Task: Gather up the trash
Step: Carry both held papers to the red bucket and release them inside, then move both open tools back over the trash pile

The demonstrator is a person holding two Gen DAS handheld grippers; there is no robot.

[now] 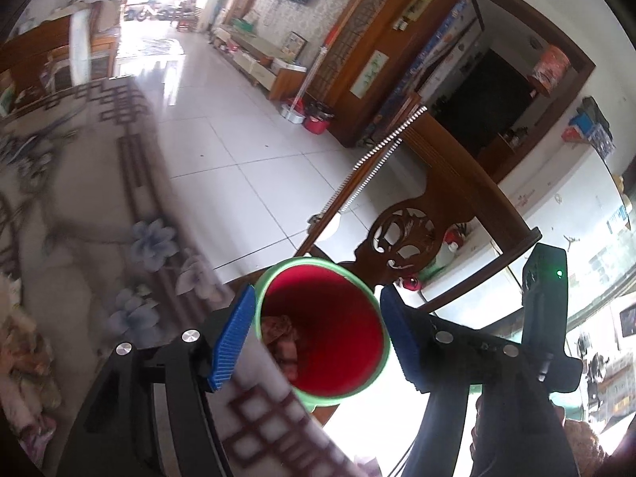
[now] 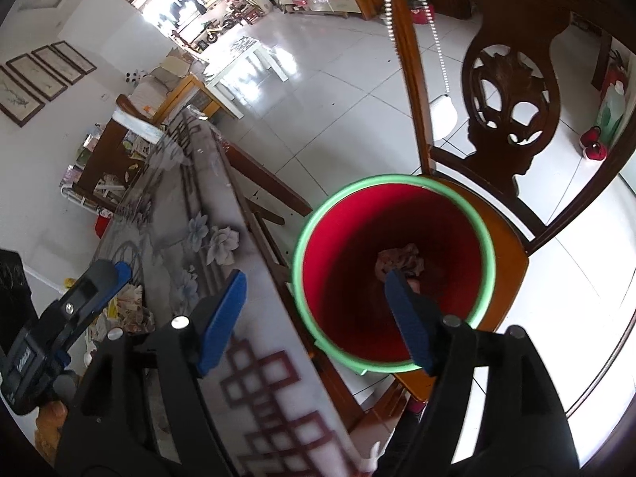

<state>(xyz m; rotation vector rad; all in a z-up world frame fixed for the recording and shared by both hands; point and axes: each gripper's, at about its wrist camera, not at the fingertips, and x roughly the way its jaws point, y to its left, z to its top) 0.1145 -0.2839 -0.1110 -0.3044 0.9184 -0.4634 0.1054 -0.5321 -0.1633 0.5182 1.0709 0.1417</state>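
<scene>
A red bin with a green rim [image 2: 487, 238] stands on a wooden chair seat [image 2: 507, 262] beside the table. Crumpled trash [image 2: 399, 258] lies at its bottom, also seen as a wad [image 1: 280, 328] in the left wrist view. My left gripper [image 1: 318, 338] hangs open above the bin [image 1: 342, 318], with nothing between its blue pads [image 1: 234, 338]. My right gripper [image 2: 316, 318] is open too and holds nothing. One of its pads is over the bin's mouth, the other over the table edge.
The table [image 2: 206, 246] has a floral cover, with more crumpled paper [image 2: 131, 310] at its near end and paper scraps [image 1: 24, 357]. The carved chair back [image 2: 508, 91] rises behind the bin. White tiled floor [image 2: 338, 99] lies beyond.
</scene>
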